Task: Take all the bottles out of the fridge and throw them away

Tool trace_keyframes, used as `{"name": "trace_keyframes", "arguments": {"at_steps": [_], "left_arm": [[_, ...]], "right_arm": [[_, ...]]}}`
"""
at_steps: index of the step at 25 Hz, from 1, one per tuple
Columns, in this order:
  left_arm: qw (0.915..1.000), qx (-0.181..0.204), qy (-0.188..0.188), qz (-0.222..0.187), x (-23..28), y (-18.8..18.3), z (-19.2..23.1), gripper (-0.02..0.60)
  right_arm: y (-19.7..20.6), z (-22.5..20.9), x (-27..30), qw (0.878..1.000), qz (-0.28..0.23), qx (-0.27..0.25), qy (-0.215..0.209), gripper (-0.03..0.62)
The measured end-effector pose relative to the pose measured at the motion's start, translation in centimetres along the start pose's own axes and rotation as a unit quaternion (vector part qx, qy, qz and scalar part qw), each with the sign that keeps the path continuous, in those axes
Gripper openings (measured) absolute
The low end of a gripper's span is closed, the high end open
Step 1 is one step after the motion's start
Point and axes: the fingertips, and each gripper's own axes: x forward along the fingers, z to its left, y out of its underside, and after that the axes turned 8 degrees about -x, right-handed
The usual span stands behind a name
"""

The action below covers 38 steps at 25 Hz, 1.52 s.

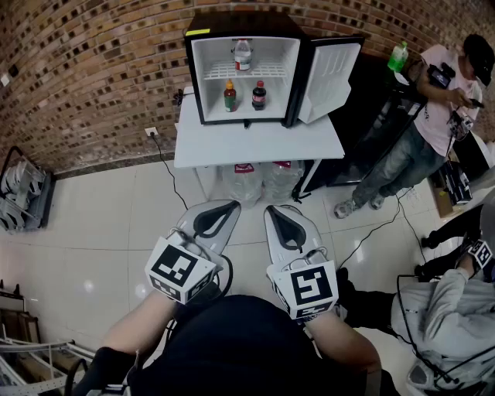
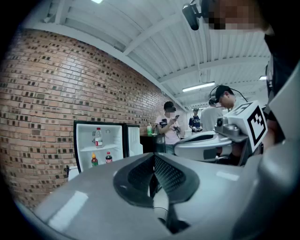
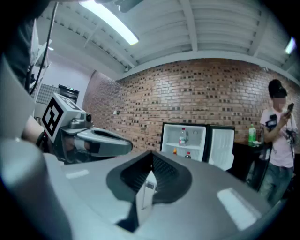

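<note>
Brick wall (image 1: pixel 93 69) backs a white table (image 1: pixel 255 143) that carries the small black fridge (image 1: pixel 240 23), its door swung open. Inside, a clear bottle (image 1: pixel 243 56) stands on the upper shelf, with a red-capped bottle (image 1: pixel 230 97) and a dark bottle (image 1: pixel 259 95) side by side below; their labels are too small to read. Clear jugs (image 1: pixel 263 182) under the table are half hidden by its edge. Well short of the fridge, the left gripper (image 1: pixel 230 204) and right gripper (image 1: pixel 273 209) each have their jaws pressed together on nothing.

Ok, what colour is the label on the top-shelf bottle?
Red, on the clear top-shelf bottle; clearest in the head view.
</note>
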Motion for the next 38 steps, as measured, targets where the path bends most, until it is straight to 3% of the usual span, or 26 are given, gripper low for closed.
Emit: {"name": "trace_keyframes", "arguments": {"at_steps": [6, 11, 17, 24, 33, 38], "left_arm": [[1.0000, -0.007, 0.003, 0.005, 4.2, 0.8, 3.0, 0.003], [0.9999, -0.013, 0.002, 0.001, 8.1, 0.1, 8.6, 0.003], [0.9998, -0.014, 0.016, -0.004, 12.3, -2.1, 18.1, 0.003], [0.9996, -0.006, 0.029, 0.001, 15.8, -4.2, 26.8, 0.003], [0.9993, -0.020, 0.025, 0.018, 19.6, -4.5, 30.8, 0.003], [0.9994, -0.027, -0.002, 0.021, 21.7, -4.8, 33.0, 0.003]], "right_arm": [[2.0, -2.7, 3.9, 1.000, 0.009, 0.010, 0.000, 0.002], [2.5, -5.7, 10.3, 1.000, 0.017, 0.017, 0.004, 0.009], [2.2, -9.7, 20.8, 0.999, 0.032, 0.039, 0.019, 0.074], [1.4, -15.0, 32.1, 0.996, 0.036, 0.057, 0.053, 0.216], [3.2, -22.2, 42.7, 0.995, 0.065, 0.055, 0.060, 0.333], [4.6, -25.8, 48.8, 0.994, 0.074, 0.056, 0.053, 0.347]]}}
